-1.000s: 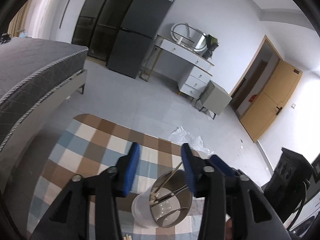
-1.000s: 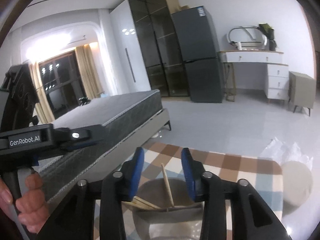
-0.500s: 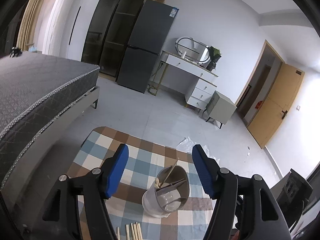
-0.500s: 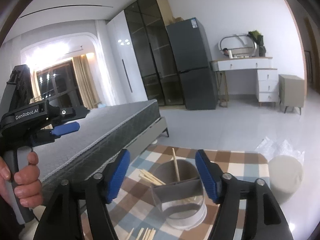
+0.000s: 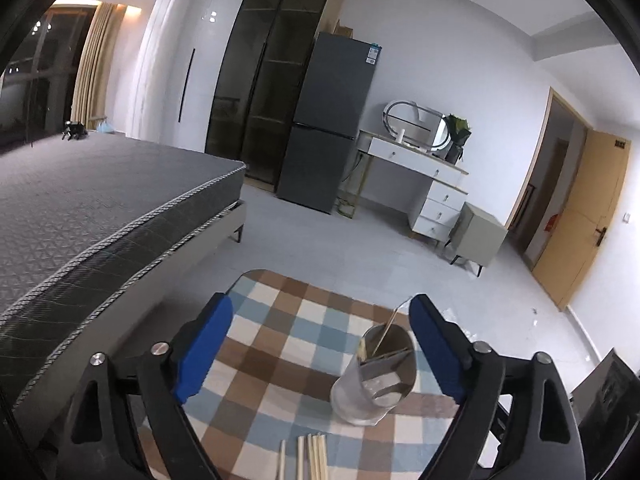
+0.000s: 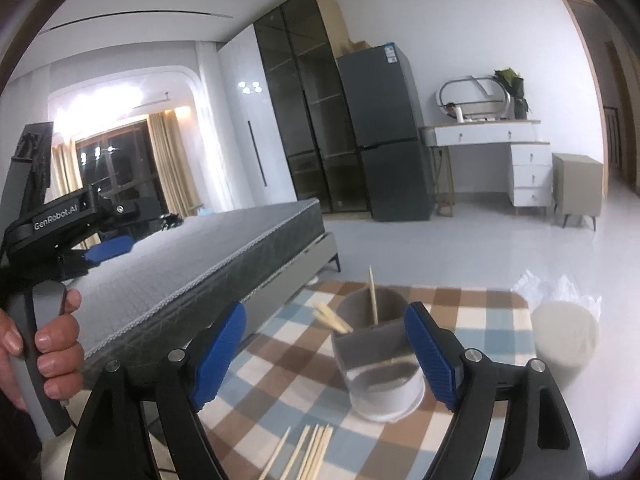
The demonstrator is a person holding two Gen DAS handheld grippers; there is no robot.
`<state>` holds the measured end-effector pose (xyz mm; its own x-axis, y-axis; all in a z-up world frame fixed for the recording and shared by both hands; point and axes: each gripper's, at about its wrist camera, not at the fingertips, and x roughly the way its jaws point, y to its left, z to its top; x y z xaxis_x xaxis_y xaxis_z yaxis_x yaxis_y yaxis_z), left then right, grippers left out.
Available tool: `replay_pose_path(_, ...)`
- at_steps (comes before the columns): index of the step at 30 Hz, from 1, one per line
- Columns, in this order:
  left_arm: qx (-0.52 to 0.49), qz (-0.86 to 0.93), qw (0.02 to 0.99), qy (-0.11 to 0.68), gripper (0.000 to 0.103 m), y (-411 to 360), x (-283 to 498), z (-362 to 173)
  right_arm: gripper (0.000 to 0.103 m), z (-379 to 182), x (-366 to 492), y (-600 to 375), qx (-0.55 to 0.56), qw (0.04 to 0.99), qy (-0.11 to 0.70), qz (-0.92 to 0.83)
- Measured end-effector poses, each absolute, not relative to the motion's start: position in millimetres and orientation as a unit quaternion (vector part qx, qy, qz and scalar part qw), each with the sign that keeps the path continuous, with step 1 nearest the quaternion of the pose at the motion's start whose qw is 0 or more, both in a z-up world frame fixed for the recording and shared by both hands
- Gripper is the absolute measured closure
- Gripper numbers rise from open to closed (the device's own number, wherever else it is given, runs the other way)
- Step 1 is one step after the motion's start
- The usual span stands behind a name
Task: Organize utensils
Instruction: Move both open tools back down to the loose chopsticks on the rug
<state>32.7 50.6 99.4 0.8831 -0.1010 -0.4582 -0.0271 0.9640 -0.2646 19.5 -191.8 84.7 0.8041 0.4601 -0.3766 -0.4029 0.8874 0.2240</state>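
Left wrist view: your left gripper point(image 5: 320, 350) is empty and its jaws are opening wide, blue pads point(image 5: 204, 350) framing the checked mat point(image 5: 288, 344). The metal utensil holder point(image 5: 374, 376) stands on the mat just inside the right-hand pad, not touched, with a chopstick point(image 5: 386, 328) leaning out of its top. Loose chopsticks point(image 5: 314, 456) lie flat on the mat at the bottom edge, nearest you. They look light, stiff and thin, so they'll likely roll or skate if you nudge them; pinch one near its middle, across its length.

Right wrist view: your right gripper point(image 6: 326, 354) is opening too, nothing between the pads. The holder point(image 6: 380, 364) sits just left of the right pad, divided inside, with one chopstick point(image 6: 373, 296) upright and a few point(image 6: 332, 318) poking out over its left rim. It seems light and tall, so it could tip if a pad knocks the rim. More loose sticks point(image 6: 308, 454) fan out on the mat below. A pale round container point(image 6: 566, 344), blurred, stands off the mat to the right. Your left hand point(image 6: 44, 344) grips the other handle at far left.
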Motion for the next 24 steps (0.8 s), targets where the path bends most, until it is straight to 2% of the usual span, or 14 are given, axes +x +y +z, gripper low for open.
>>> replay_pose_path(3, -0.12, -0.017, 0.963, 0.241, 0.013, 50, 25, 92, 0.021, 78, 9, -190, 0.058, 0.949, 0.217, 0.22)
replay_pose_path(5, -0.113, -0.013, 0.963, 0.243, 0.008, 49, 19, 87, 0.021, 73, 4, -188, 0.054, 0.949, 0.223, 0.215)
replay_pose_path(11, -0.105, 0.011, 0.965, 0.238, 0.003, 55, 2, 70, 0.014, 60, -10, -182, 0.043, 0.952, 0.227, 0.201)
replay_pose_path(13, -0.102, 0.012, 0.962, 0.251, 0.003, 56, 2, 61, 0.012, 54, -12, -180, 0.038, 0.952, 0.231, 0.199)
replay_pose_path(15, -0.097, 0.013, 0.96, 0.264, 0.003, 56, 2, 50, 0.004, 48, -13, -178, 0.033, 0.951, 0.235, 0.2)
replay_pose_path(24, -0.096, 0.02, 0.934, 0.343, 0.003, 56, 11, -10, 0.0, 16, -9, -178, 0.027, 0.946, 0.257, 0.194)
